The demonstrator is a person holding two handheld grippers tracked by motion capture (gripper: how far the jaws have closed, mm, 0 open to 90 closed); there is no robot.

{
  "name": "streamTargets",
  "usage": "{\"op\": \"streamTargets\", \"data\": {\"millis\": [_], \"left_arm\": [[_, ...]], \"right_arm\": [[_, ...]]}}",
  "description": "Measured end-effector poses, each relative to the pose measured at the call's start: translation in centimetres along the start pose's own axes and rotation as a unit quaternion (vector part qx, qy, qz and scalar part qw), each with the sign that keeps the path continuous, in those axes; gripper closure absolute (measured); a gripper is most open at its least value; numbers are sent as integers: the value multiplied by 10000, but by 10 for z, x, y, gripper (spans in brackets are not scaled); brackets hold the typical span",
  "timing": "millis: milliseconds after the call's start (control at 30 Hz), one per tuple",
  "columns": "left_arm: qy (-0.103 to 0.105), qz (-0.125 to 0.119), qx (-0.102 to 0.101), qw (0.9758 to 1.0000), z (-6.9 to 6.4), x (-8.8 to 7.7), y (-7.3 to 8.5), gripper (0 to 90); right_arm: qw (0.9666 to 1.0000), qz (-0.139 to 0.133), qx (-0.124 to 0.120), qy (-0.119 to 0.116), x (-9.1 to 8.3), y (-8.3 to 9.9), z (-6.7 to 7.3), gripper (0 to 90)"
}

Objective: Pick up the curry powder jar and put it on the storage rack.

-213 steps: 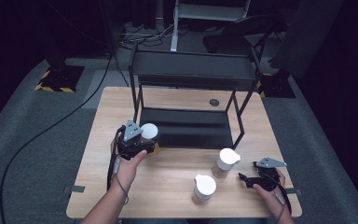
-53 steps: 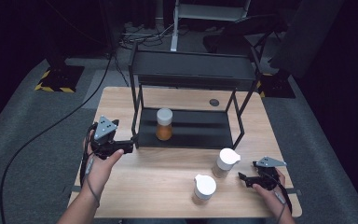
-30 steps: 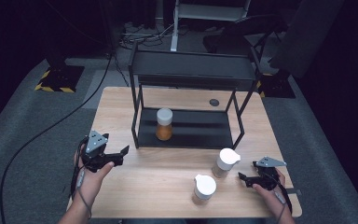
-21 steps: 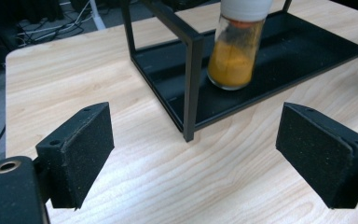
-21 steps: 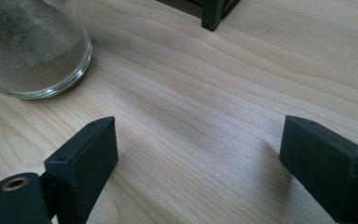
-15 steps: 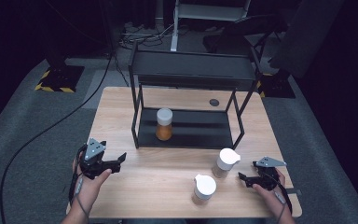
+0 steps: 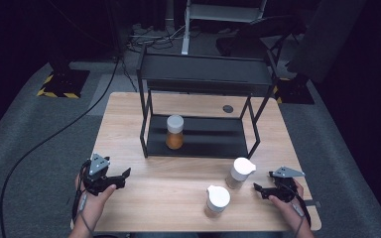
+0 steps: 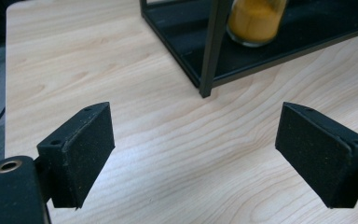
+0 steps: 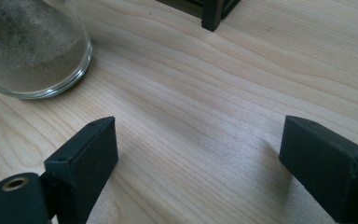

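Note:
A jar of orange powder [image 7: 174, 131] with a white lid stands on the lower shelf of the black rack [image 7: 203, 144]. My left gripper [image 7: 123, 176] rests low over the table's front left, open, with bare wood between its pads. The left gripper view looks past the left gripper [image 8: 196, 154] at the orange jar [image 8: 256, 21] behind a rack post [image 8: 213, 51]. My right gripper [image 7: 258, 188] sits at the front right, open and holding nothing. In the right gripper view a glass jar of grey-brown powder [image 9: 32, 46] stands ahead and to the left of the right gripper [image 9: 198, 168].
Two white-lidded jars [image 7: 239, 172] [image 7: 218, 200] stand on the wooden table [image 7: 178, 188] between the hands. A small dark disc [image 7: 227, 108] lies behind the rack. A rack foot [image 9: 213, 16] shows ahead of the right gripper. Cables trail over the grey floor to the left.
The orange jar, once held in my left gripper, stands on the shelf. The left hand has drawn back from the rack and sunk toward the table's front left. The right hand has kept still.

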State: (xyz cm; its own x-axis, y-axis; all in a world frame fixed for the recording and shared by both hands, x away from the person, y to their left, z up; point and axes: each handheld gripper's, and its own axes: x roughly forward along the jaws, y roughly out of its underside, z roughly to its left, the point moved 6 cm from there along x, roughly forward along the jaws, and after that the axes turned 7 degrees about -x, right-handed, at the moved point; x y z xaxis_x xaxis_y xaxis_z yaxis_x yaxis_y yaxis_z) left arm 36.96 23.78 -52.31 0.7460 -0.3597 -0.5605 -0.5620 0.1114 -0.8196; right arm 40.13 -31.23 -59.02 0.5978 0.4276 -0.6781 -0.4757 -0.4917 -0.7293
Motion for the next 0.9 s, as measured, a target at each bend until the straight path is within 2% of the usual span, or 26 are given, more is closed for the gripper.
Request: {"op": "streamTargets", "data": {"millis": [500, 900], "left_arm": [[-99, 290, -59, 9995, 6, 11, 27, 116], [-157, 616, -150, 9979, 8, 21, 48, 120]], "right_arm": [[10000, -1, 1, 0, 0, 0, 0, 114], [10000, 0, 0, 0, 0, 0, 0, 114]]}}
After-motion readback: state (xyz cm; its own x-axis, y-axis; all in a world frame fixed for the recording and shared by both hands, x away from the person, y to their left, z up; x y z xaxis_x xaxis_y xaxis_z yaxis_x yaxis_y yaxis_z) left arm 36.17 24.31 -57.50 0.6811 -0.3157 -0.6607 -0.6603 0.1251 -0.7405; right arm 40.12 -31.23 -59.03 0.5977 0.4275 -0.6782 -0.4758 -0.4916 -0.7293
